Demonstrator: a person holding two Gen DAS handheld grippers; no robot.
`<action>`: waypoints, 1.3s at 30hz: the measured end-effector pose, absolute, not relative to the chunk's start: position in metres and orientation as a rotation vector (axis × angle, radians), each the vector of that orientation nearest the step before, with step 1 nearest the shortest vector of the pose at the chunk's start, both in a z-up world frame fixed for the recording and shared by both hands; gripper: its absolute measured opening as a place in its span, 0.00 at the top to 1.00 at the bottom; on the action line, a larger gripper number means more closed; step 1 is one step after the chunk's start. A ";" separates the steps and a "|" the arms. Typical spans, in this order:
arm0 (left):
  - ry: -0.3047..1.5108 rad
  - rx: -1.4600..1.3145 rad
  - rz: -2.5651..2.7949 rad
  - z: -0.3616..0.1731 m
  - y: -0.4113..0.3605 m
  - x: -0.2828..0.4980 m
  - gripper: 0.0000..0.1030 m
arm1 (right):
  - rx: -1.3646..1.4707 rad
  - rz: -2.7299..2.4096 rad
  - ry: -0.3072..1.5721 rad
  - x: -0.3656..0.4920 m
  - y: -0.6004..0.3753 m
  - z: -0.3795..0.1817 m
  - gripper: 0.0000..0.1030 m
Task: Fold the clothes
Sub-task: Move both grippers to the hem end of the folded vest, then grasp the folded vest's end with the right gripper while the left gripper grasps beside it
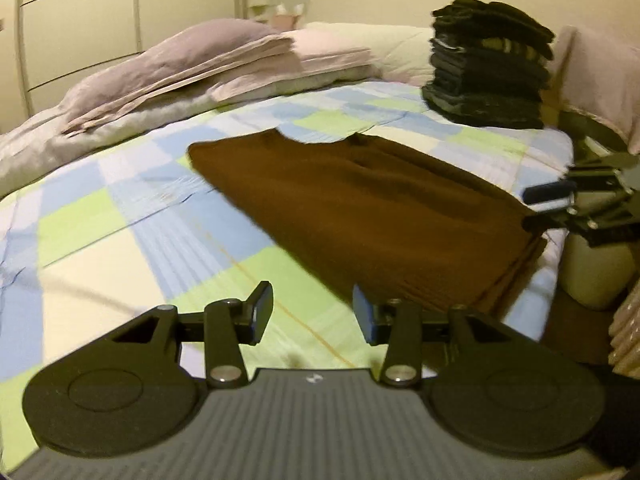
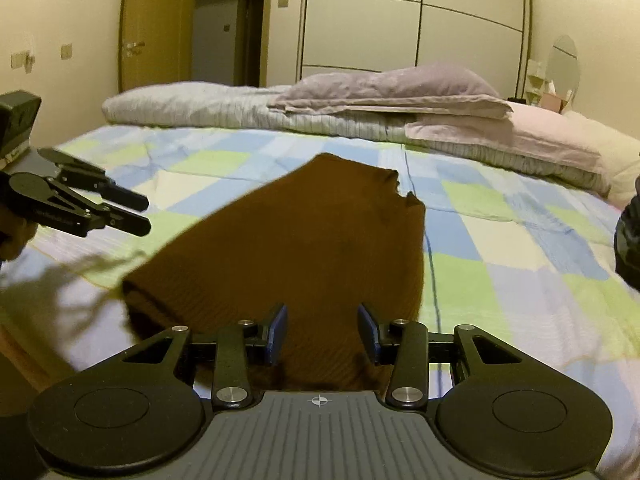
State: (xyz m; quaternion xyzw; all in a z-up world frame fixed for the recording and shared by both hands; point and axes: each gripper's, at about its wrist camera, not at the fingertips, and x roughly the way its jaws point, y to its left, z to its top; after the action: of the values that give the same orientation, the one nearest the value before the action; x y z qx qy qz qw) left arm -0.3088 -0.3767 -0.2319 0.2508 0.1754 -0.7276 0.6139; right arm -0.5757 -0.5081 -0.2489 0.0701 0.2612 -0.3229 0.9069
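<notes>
**Brown garment flat on the bed, both grippers empty**

Lying spread on the checked bedspread [image 1: 120, 216]: one brown garment [image 1: 360, 208], flat and roughly rectangular, neckline notch toward the pillows, doubled edges showing along its near hem in the left wrist view. No sleeves sticking out at either side, so apparently folded in at least once already; impossible to say from here how many folds it holds. Behind it, near the pillows [image 1: 180, 60], a tall stack of dark folded clothes [image 1: 488, 64], neat and squared.

Left gripper [image 1: 312, 312] hovering above the bedspread just off the garment's near corner, jaws parted, nothing between them. Right gripper [image 2: 322, 330] poised over the garment's near edge, jaws likewise parted and holding nothing. Seen from the left wrist view, the right gripper sits at the garment's far corner, close to the cloth; contact not clear.

Judged progress: well along on the pile, mid-way on this piece. Fits either a pause between folds, with a further halving left before stacking, or a fold just laid down and released. Remaining, as far as can be judged: bringing the brown piece to stack size and setting it with the dark pile. No other loose clothes visible on the bed.
</notes>
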 end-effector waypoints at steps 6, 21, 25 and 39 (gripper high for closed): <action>0.268 0.789 -1.578 -0.234 -0.354 -0.353 0.55 | 0.061 -0.688 0.524 -0.596 -0.467 -0.239 0.25; -0.362 1.287 -1.568 -0.295 -0.310 -0.411 0.40 | -0.303 -0.618 0.727 -0.590 -0.444 -0.266 0.25; -0.487 1.308 -1.599 -0.306 -0.318 -0.417 0.40 | -0.423 -0.555 0.809 -0.578 -0.445 -0.284 0.25; -0.479 1.297 -1.728 -0.306 -0.357 -0.422 0.38 | -0.813 -0.350 0.969 -0.553 -0.479 -0.337 0.26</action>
State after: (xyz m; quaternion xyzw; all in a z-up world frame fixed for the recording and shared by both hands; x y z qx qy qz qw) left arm -0.4218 -0.3567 -0.3057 0.5241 -0.1935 -0.6981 0.4477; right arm -0.5526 -0.4788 -0.3369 -0.3779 0.4506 -0.1629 0.7922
